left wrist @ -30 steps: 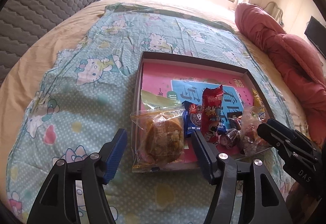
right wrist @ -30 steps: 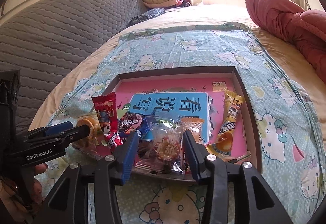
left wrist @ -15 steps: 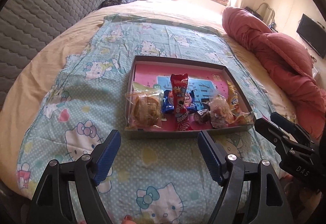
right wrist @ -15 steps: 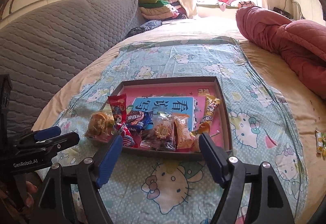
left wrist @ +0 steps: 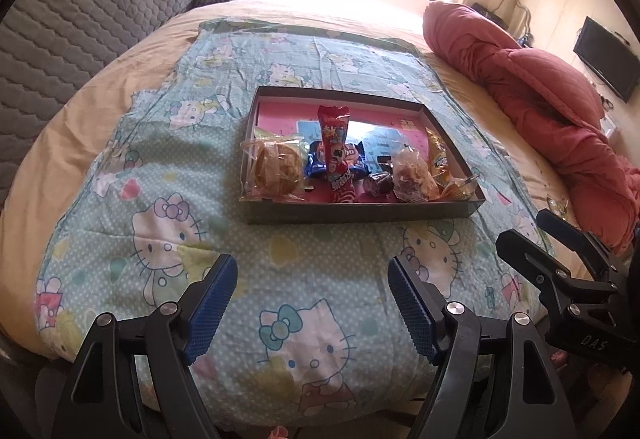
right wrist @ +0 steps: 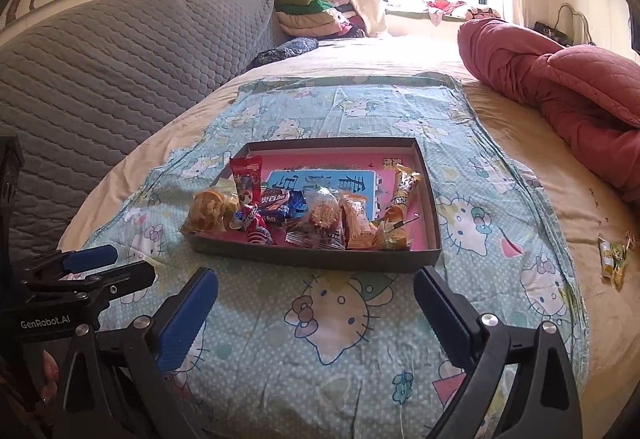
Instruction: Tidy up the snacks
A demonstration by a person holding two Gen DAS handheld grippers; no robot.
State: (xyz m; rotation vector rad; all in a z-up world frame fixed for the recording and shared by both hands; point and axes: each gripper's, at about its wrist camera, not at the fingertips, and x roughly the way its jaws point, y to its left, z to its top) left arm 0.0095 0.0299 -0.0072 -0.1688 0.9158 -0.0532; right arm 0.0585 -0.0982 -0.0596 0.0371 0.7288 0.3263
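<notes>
Right wrist: stray wrapper beside blanket.

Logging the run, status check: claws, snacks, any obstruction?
Left claw open, empty. Right claw open, empty. Snacks lined up in box; one stray packet on bed. Nothing blocking.

- Blue printed card on the box floor: lower part covered by the snack pile; characters only partly legible.
- Small dark-wrapped item, in the box beside the red packet: too small to identify.
- Loose wrapper, on the bed well right of the box: print unreadable.
- Left gripper: body cut off by the lower frame edge.
- Right gripper: body likewise cut off.
- Television, far right of the box: clipped by the lens rim.
</notes>
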